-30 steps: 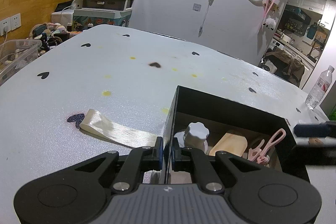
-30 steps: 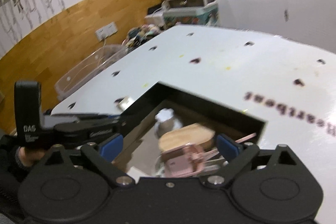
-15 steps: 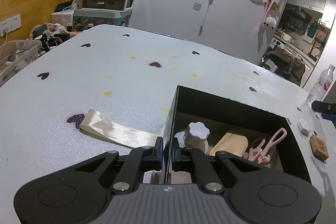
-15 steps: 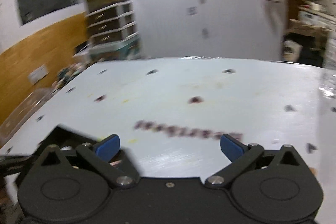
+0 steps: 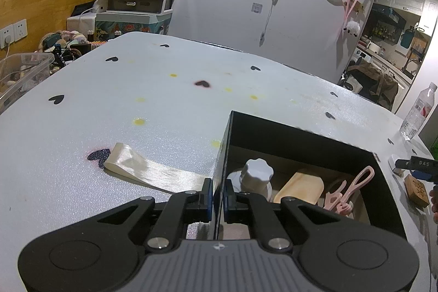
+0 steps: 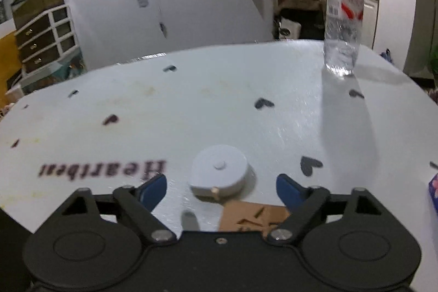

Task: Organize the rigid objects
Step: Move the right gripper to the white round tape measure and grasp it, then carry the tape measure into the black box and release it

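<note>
Pick-up step. Left hand-held gripper [image 5: 216,199] pinches the box [image 5: 227,155] wall; right hand-held gripper [image 6: 221,189], empty, is closing around the round case [image 6: 219,173] on the desk [image 6: 219,100]. Next: grip, carry to box.

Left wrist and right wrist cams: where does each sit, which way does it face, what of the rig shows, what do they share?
Left wrist: on the left gripper, looking forward and down over the black box; its fingers are shut on the box's near wall. The right gripper pokes in at far right.
Right wrist: on the right gripper, looking down the table toward the water bottle; fingers closing astride the round white case, not touching.
Shared: the table, bottle, white case and wooden block.
</note>
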Tool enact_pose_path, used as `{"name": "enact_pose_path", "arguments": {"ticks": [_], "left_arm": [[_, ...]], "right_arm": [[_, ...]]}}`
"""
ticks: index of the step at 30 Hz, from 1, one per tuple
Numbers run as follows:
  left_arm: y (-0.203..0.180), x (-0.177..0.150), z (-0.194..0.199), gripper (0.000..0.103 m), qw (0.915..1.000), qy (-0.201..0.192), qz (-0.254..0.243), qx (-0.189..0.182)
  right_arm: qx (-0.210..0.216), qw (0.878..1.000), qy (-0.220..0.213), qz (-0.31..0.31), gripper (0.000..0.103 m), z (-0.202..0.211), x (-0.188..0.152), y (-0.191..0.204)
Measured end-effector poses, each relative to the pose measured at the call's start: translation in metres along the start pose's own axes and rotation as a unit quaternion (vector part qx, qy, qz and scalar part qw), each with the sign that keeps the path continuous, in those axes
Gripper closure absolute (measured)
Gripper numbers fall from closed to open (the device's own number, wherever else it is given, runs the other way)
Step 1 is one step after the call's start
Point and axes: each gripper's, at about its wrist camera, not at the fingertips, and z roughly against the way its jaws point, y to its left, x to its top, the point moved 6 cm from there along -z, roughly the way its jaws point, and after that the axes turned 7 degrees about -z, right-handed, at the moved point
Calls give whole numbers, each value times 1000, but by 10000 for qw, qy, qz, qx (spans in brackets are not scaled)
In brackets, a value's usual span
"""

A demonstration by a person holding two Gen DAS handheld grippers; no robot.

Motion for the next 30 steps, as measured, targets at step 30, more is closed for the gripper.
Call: {"name": "enact_pose_path", "arguments": {"ticks": [30], "left_arm": [[-2,-1,-2,96,10000,20,5,48]], "right_arm": [[1599,9819,-594,819,48,80,10,88]]}}
